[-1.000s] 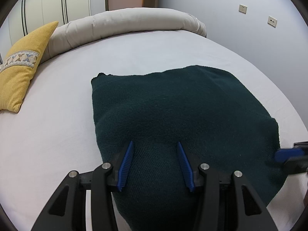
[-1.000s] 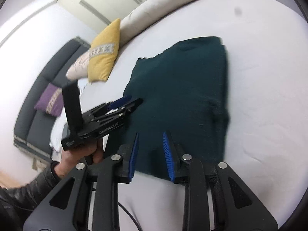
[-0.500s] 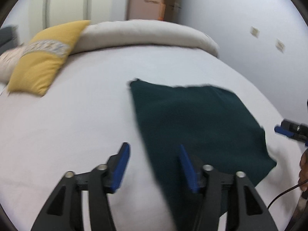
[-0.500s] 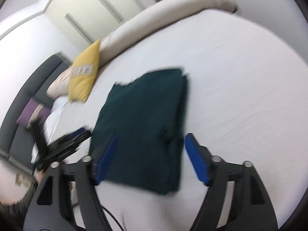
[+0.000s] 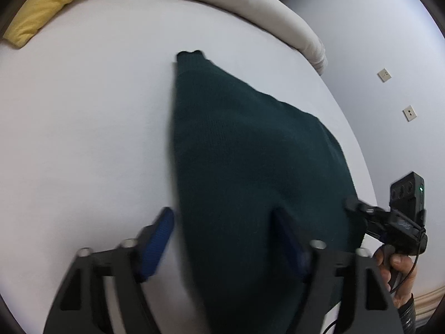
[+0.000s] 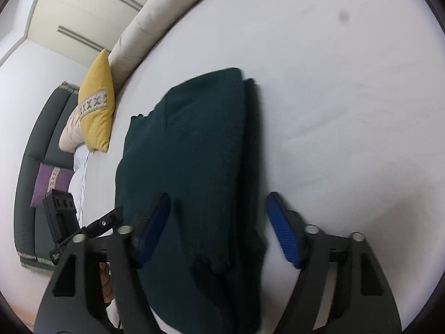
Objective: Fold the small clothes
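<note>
- Left gripper (image 5: 225, 239): jaws spread wide over the green sweater (image 5: 250, 181), whose 6 o'clock edge is cut off.
- Right gripper (image 6: 219, 231): jaws agape, its left pad blurred.

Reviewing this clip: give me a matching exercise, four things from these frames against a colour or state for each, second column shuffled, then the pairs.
Column 1:
1. sweater
2. left gripper
3. cushion
4. bed sheet

Column 2:
A. yellow with a patterned band
B. dark green, lying folded on the bed
C. white, spread under the garment
D. open, one finger on each side of the garment's near left edge

Pairs: 1-B, 2-D, 3-A, 4-C
</note>
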`<state>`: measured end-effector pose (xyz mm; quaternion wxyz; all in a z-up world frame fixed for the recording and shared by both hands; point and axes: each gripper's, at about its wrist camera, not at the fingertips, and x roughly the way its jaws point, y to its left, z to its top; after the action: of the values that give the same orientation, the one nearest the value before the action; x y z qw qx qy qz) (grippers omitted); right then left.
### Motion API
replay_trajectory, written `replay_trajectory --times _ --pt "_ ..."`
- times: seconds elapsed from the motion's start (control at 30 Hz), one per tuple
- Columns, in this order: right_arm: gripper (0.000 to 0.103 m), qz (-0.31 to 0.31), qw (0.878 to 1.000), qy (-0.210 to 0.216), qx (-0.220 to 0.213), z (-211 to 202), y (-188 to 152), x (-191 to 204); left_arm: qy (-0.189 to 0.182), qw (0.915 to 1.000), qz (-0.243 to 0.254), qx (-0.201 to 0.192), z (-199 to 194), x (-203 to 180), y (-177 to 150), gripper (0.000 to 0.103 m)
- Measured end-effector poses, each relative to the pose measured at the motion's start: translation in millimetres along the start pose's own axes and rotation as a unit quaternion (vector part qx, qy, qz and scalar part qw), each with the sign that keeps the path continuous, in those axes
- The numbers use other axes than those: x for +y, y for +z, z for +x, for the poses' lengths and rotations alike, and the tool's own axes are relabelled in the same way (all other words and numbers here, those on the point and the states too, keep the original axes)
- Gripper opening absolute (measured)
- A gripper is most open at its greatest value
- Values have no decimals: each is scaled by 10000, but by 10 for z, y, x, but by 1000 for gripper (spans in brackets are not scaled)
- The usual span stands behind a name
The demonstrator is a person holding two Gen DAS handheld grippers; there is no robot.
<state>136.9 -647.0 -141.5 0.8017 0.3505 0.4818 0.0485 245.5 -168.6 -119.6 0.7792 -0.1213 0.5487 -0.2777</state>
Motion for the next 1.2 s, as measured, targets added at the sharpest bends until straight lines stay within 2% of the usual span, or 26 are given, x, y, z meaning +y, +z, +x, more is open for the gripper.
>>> replay_trajectory --times 0.03,0.17,0.27,0.3,0.4,0.47,0.6,0.67,0.87,1.07,1.2 --pt "42 -38 10000 -41 64 84 21 23 88 9999 54 22 14 -39 -1 64" --pt "32 -387 9976 -548 165 322 53 224 493 9980 398 49 29 -216 4 54" --pt "26 -782 9909 -1094 98 374 10 466 683 9958 602 29 22 -298 -4 47" --pt "25 -1018 9853 -1369 74 366 -29 575 717 9954 636 26 5 -311 -11 44" --pt "22 -1945 9507 -2416 -86 421 -185 1033 722 9955 611 16 -156 -322 -44 37" --pt "21 -2181 9411 -2575 -207 366 -262 1212 780 9948 653 -16 -340 -335 -98 36" --pt "20 -2277 9468 -2232 -444 69 -455 1552 830 9937 706 -259 -830 -281 -280 35" --pt "20 -2442 9443 -2142 -522 -36 -626 1770 840 9932 694 -405 -1129 -217 -380 35" --pt "20 -2620 9514 -1500 -616 -324 -1177 2365 1044 9871 1005 -684 -1905 -75 -686 35" --pt "20 -2711 9579 -789 -520 -352 -1722 2847 1245 9841 1014 -759 -2321 252 -1041 36" --pt "20 -2619 9634 -483 -303 -189 -1988 2939 1257 9868 811 -616 -2283 580 -1215 36"
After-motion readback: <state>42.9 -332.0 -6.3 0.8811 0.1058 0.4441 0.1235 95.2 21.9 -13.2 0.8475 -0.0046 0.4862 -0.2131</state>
